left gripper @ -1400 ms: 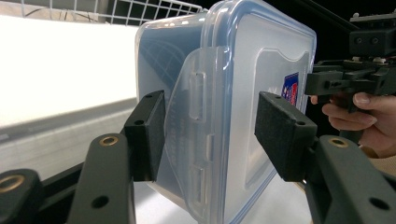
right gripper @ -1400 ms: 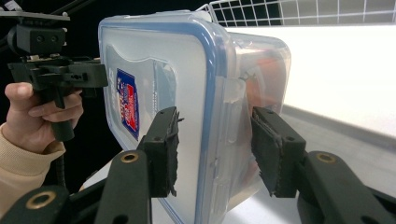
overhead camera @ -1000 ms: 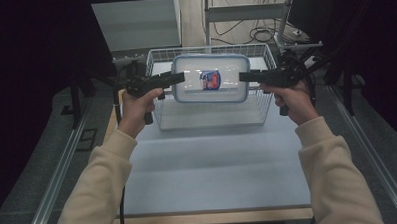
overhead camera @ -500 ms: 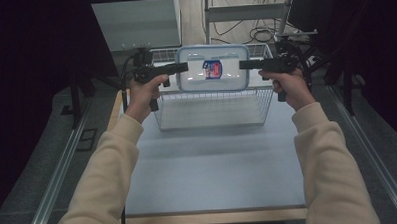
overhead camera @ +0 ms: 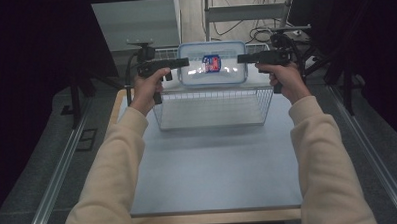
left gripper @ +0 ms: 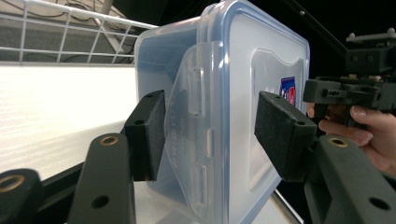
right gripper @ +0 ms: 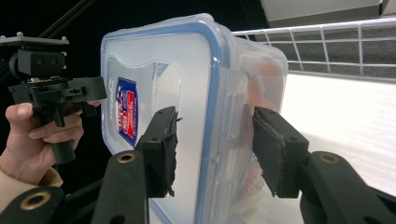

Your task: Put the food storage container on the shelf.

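Clear plastic, blue-rimmed: the lidded container (overhead camera: 212,70) hangs level in the air above the far end of the white wire basket (overhead camera: 214,107), which stands on the grey tabletop (overhead camera: 213,166). The left gripper (overhead camera: 184,63) straddles its left latch flap; its jaws have just been opening, one pad touching the box wall, the other standing off the lid. The right gripper (overhead camera: 241,59) straddles the right edge, pads close either side, contact unclear. Judgement: stiff, light, smooth-walled box, likely slippery; the rim and latch flaps are the surest hold, both ends together.
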Demonstrator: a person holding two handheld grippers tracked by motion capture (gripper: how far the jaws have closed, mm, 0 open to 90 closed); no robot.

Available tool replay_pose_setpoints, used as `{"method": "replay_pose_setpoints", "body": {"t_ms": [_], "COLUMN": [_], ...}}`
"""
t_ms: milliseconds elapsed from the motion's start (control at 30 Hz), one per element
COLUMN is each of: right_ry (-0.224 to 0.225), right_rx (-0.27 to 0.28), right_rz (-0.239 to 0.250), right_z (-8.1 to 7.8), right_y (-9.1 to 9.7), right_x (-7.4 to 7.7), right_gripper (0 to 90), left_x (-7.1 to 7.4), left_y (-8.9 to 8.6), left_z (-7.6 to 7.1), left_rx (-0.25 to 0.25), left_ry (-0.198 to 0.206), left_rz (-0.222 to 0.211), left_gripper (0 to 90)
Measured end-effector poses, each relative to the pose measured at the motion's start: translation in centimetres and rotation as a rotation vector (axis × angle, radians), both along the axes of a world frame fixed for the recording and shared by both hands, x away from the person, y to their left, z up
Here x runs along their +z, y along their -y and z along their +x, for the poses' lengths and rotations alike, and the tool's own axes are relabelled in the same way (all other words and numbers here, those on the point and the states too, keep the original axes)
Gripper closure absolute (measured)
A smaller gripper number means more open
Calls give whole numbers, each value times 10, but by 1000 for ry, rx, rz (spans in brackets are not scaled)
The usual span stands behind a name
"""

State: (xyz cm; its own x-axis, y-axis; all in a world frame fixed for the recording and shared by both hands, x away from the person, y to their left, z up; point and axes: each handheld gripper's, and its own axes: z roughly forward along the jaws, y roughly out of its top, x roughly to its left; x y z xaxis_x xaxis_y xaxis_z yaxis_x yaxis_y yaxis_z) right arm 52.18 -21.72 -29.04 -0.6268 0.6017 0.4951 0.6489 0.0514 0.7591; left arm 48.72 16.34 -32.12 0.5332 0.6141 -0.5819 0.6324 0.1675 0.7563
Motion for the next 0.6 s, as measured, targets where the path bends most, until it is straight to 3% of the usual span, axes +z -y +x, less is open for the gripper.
{"method": "replay_pose_setpoints", "body": {"t_ms": [200, 233, 300, 400, 500, 600], "right_ry": [-37, -32, -39, -43, -28, 8], "right_rx": [-51, -71, -97, -116, -132, -151], "right_rz": [0, -11, -37, -34, -33, -65], "right_z": [7, 7, 9, 11, 10, 7], "right_y": [-2, -3, -4, -6, -8, -9], "right_x": [-3, -3, -4, -8, -11, -9], "right_gripper": [480, 479, 492, 511, 506, 477], "left_x": [-5, -8, -11, -13, -16, -17], "left_y": [5, 6, 6, 2, 2, 4], "left_z": [15, 19, 22, 26, 29, 30], "left_rx": [23, 18, 34, 61, 46, 31], "left_ry": [-57, -81, -85, -88, -94, -98], "left_rz": [-25, -32, -40, -22, -39, -32], "left_gripper": [406, 396, 375, 385, 369, 298]}}
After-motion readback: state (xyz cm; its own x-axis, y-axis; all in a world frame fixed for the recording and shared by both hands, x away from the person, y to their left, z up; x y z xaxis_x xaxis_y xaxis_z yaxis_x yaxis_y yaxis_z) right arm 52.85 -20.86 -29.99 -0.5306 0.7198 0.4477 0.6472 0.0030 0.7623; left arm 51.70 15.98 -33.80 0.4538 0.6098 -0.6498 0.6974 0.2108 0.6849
